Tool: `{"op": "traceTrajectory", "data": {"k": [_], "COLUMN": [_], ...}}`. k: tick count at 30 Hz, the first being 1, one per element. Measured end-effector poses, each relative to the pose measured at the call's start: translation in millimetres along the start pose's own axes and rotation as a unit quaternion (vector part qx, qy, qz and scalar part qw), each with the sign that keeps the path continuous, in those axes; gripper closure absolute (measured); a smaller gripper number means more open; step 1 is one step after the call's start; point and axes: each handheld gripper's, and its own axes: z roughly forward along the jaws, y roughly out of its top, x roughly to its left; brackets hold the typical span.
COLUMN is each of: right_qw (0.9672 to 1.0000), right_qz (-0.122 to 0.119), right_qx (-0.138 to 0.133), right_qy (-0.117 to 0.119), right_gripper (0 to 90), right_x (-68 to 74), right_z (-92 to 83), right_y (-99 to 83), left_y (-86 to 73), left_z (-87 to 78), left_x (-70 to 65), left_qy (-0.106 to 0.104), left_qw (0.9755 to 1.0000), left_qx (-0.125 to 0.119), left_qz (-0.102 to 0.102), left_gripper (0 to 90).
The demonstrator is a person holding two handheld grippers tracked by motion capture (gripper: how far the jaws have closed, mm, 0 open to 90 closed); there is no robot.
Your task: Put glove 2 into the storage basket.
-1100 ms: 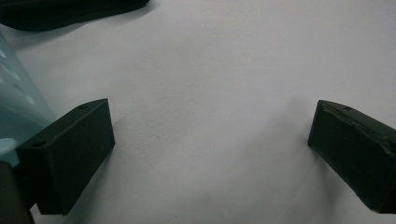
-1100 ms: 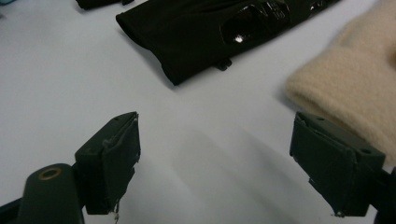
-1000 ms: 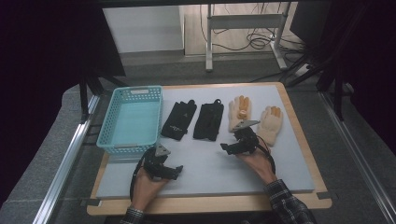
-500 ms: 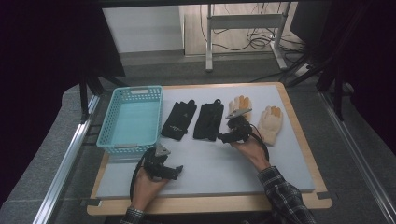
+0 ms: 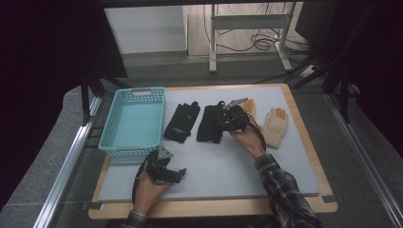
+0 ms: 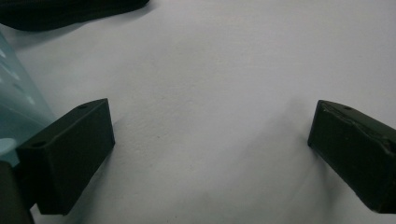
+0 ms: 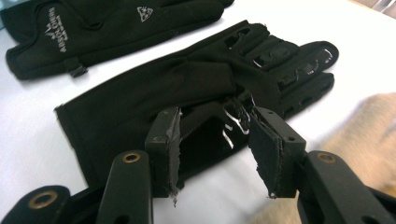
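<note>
From the high view, the counter [image 5: 214,175] carries, from left to right, a light-blue basket [image 5: 133,123], two black gloves, and two tan gloves at the far right. The right gripper [image 5: 227,119] sits over the right black glove [image 5: 209,124], while the left gripper [image 5: 164,170] rests near the counter's near-left edge, just in front of the basket. The left black glove [image 5: 182,122] lies just beside the basket, and the right tan glove [image 5: 274,127] lies near the counter's right edge; the left tan glove [image 5: 249,107] is partly hidden by the gripper. In the left gripper view, the jaws are spread wide over bare counter with nothing between them, and the basket wall [image 6: 18,100] is at the left. In the right gripper view, the right gripper [image 7: 212,140] is released, its jaws straddling the glove's thumb side [image 7: 205,126] but not yet pinching. A likely risk is a shallow bite catching only a thin fold, so the fabric slips out on lifting; the tan glove just beside it could also be snagged. There is open counter near the person, and the basket looks empty.
</note>
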Motion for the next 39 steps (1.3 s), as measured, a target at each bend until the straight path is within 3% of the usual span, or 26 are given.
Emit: {"op": "traceTrajectory", "data": {"k": [3, 8, 18, 20, 21, 22, 23, 24, 28, 29, 32, 39], "right_qw": [1.0000, 0.9998, 0.9986, 0.9989, 0.9992, 0.9992, 0.9990, 0.9990, 0.9980, 0.9971, 0.9959, 0.9977], "right_qz": [0.004, 0.013, 0.026, 0.025, 0.022, 0.022, 0.033, 0.033, 0.051, 0.065, 0.080, 0.063], "right_qx": [0.001, 0.009, 0.023, 0.025, 0.029, 0.029, 0.031, 0.031, 0.037, 0.036, 0.033, 0.020], "right_qy": [0.000, -0.012, -0.041, -0.032, -0.015, -0.015, -0.006, -0.006, 0.006, 0.014, 0.025, 0.015], "right_gripper": [50.7, 39.3, 35.7, 43.1, 49.6, 49.6, 57.5, 57.5, 78.0, 81.6, 82.8, 84.1], "right_x": [-1.1, -0.2, -2.8, -4.1, -5.0, -5.0, -6.0, -6.0, -8.2, -10.6, -13.5, -10.3], "right_z": [5.9, 24.2, 50.9, 54.8, 55.0, 55.0, 55.8, 55.8, 54.8, 54.6, 54.2, 41.0], "right_y": [3.2, 12.6, 18.8, 17.8, 18.2, 18.2, 18.7, 18.7, 19.8, 19.1, 18.3, 26.0], "left_y": [0.0, 0.0, 0.0, 0.0, 0.0, 0.0, 0.0, 0.0, 0.0, 0.0, 0.0, 0.0], "left_z": [0.0, 0.1, 0.1, 0.3, 0.4, 0.4, 0.4, 0.4, 0.4, 0.4, 0.4, 0.3], "left_x": [0.0, 0.1, -0.1, -0.3, -0.2, -0.2, -0.2, -0.2, -0.2, -0.2, -0.1, 0.2], "left_qy": [0.000, -0.001, -0.001, 0.000, -0.001, -0.001, 0.000, 0.000, 0.000, 0.000, -0.001, -0.001], "left_qw": [1.0000, 1.0000, 1.0000, 1.0000, 1.0000, 1.0000, 1.0000, 1.0000, 1.0000, 1.0000, 1.0000, 1.0000], "left_qx": [0.000, -0.001, 0.000, -0.002, -0.002, -0.002, -0.002, -0.002, -0.002, -0.002, -0.002, -0.001], "left_qz": [0.000, 0.000, -0.001, -0.002, -0.001, -0.001, -0.001, -0.001, -0.001, -0.001, -0.001, 0.000], "left_gripper": [0.7, 0.7, 0.7, 0.7, 0.7, 0.7, 0.7, 0.7, 0.7, 0.7, 0.7, 0.7]}}
